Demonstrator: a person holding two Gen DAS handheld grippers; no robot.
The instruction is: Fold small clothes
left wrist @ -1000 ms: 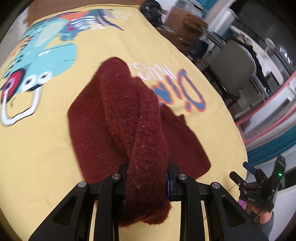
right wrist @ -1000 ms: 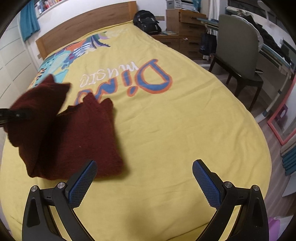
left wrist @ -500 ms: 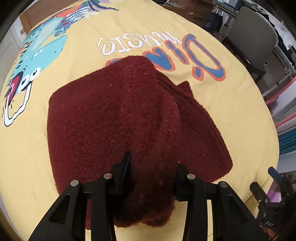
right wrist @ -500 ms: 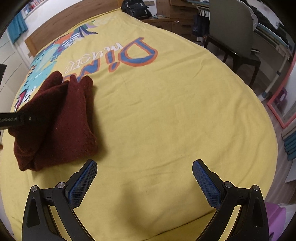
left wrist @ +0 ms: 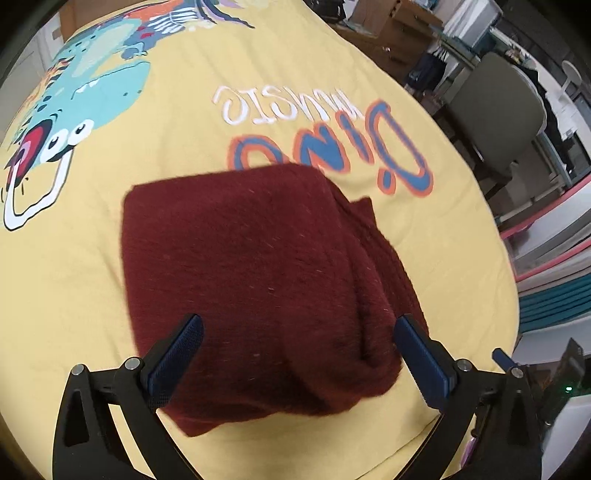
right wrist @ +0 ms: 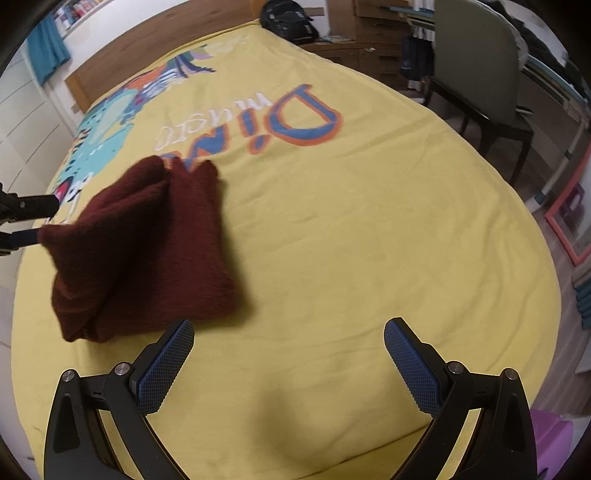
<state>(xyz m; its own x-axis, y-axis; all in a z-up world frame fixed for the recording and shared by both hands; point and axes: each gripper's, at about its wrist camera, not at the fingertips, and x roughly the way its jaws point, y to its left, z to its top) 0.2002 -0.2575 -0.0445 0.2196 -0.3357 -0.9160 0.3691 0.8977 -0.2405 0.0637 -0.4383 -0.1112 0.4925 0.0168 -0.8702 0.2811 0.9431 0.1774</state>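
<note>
Left tongs [left wrist: 295, 347] just sprung wide, nothing pinched, folded maroon fleece garment [left wrist: 258, 288] lying between the pads on the yellow dinosaur bedspread [right wrist: 351, 240], right tongs [right wrist: 288, 354] spread, empty, nearby.

We are in a bedroom of a home, likely a child's. A bed fills most of both views, covered by a yellow bedspread [right wrist: 369, 240] printed with a cartoon dinosaur [left wrist: 74, 110] and the words "Dino music" [right wrist: 266, 122]. A wooden headboard [right wrist: 155, 51] stands at its far end against a white wall. Beyond the bed we see a black backpack [right wrist: 290, 16] on the floor, a wooden chest of drawers [right wrist: 369, 48], a grey-green upholstered chair [right wrist: 476, 70] on dark legs, and a teal curtain [right wrist: 48, 55] at the upper left.
</note>
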